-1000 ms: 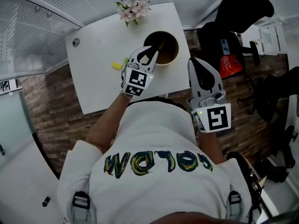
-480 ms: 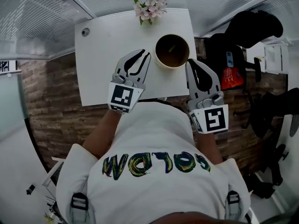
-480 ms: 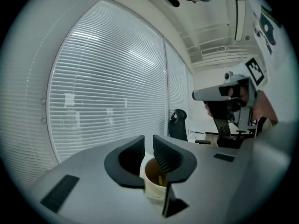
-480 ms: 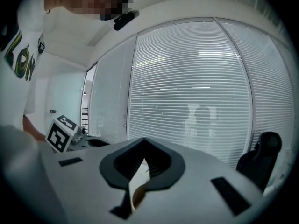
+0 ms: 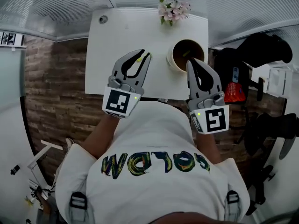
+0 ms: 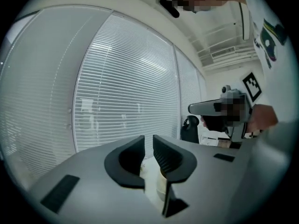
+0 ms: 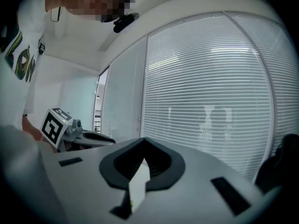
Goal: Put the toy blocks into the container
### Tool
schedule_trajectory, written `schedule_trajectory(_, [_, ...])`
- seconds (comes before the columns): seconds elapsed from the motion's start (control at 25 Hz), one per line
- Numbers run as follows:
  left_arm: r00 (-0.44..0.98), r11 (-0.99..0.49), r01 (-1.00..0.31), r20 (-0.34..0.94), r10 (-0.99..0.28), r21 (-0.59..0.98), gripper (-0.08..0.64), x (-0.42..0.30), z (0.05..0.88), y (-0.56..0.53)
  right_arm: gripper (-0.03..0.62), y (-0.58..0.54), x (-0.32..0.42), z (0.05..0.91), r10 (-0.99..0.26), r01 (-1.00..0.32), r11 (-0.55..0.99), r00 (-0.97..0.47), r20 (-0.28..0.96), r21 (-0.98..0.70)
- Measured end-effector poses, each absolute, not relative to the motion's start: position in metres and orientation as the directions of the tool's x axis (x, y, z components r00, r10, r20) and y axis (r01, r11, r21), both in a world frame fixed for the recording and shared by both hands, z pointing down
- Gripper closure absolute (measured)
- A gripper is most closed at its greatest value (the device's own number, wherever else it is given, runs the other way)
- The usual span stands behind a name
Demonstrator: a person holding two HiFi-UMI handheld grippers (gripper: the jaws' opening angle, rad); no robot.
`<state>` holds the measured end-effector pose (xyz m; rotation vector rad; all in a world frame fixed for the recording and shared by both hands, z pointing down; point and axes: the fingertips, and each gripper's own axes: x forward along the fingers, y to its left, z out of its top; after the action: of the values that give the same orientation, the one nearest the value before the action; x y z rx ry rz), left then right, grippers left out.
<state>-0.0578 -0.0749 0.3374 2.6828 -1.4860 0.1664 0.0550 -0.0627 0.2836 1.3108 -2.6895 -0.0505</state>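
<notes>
- Tabletop (image 5: 117, 36): white and rectangular, seen from above. A brick-patterned floor (image 5: 56, 78) lies to its left.
- Container (image 5: 173, 63): round, with a cream wall and a dark inside. It stands on the tabletop near the right edge, on the side toward the person.
- Green block (image 5: 187, 54): a small pale-green piece lying inside the container. Its shape is too small to tell.
- Yellow block (image 5: 139, 53): a yellow-green bit on the tabletop, well left of the container. In the head view it shows right at the left fingertips, and whether it touches them cannot be told.
- Left gripper (image 5: 141, 55) (image 6: 148, 141): held over the near part of the tabletop, left of the container. Its fingers stand a narrow gap apart and grip nothing.
- Right gripper (image 5: 191, 61) (image 7: 142, 143): its fingers are closed tip to tip and empty. In the head view the tips lie at the container's near rim.
- Flowers (image 5: 173, 8): a pink bunch at the far edge of the tabletop.
- Blinds (image 6: 126, 87): white slats beyond the tabletop.
- Chair (image 5: 261, 50): black, to the right of the tabletop.
- Person (image 5: 154, 171): wears a white shirt with coloured lettering.
</notes>
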Motion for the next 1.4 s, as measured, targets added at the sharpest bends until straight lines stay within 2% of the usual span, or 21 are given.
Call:
schedule_trajectory(0.4, [0.556, -0.562, -0.827, 0.188, -0.81, 0.024, 0.466, -0.066, 0.365, -0.08, 0.584, -0.062, 0.042, 0.284, -0.778, -0.772, 0.627, -0.617, 0.118, 0.102])
schedule_trajectory(0.88, [0.61, -0.649, -0.759, 0.407, -0.68, 0.051, 0.417, -0.051, 0.474, -0.092, 0.584, -0.057, 0.048, 0.282, -0.798, -0.79, 0.601, -0.589, 0.124, 0.117])
schedule_trajectory(1.4, [0.559, -0.716, -0.698, 0.617, -0.554, -0.01, 0.377, -0.047, 0.59, -0.11, 0.584, -0.059, 0.052, 0.289, -0.811, -0.805, 0.584, -0.569, 0.138, 0.109])
